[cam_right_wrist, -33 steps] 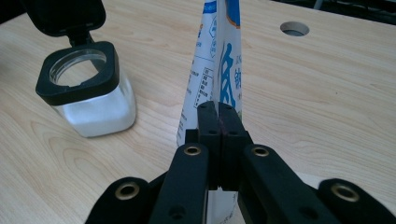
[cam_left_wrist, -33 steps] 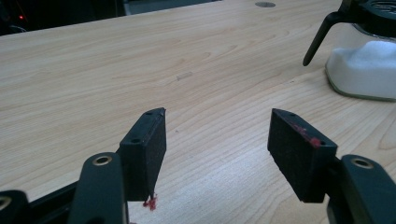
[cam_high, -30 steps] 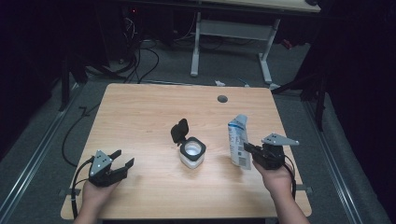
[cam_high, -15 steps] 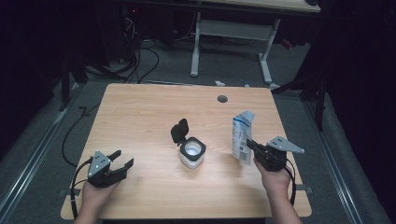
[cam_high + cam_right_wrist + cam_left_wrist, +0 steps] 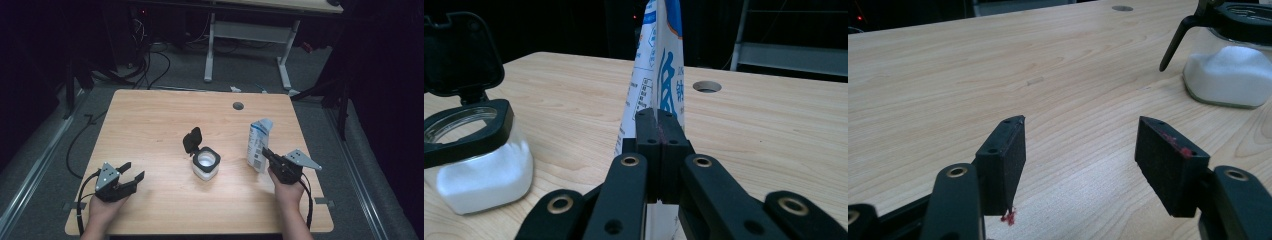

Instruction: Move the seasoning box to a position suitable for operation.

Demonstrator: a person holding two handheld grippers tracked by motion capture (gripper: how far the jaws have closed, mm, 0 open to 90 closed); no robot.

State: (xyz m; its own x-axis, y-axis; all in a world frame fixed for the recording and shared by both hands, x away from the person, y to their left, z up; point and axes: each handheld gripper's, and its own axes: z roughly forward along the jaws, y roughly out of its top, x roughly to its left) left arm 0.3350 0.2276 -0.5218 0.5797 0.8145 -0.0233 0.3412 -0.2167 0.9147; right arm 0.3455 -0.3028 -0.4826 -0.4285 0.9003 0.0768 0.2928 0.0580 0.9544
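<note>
White-blue pouch (image 5: pixel 259 144) upright, pinched by right gripper (image 5: pixel 267 154), top open

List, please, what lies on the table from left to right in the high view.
Left black tongs → glass jar of white powder with open black lid → white-and-blue paper pouch → right black tongs.

Pouch (image 5: pixel 659 75) top beyond frame edge

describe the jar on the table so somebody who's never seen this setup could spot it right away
On the wooden table, look near the middle, between the two grippers. The jar is squat, clear glass with white powder inside, its black flip lid standing open. The pouch beside it is tall, thin, white and blue.
</note>
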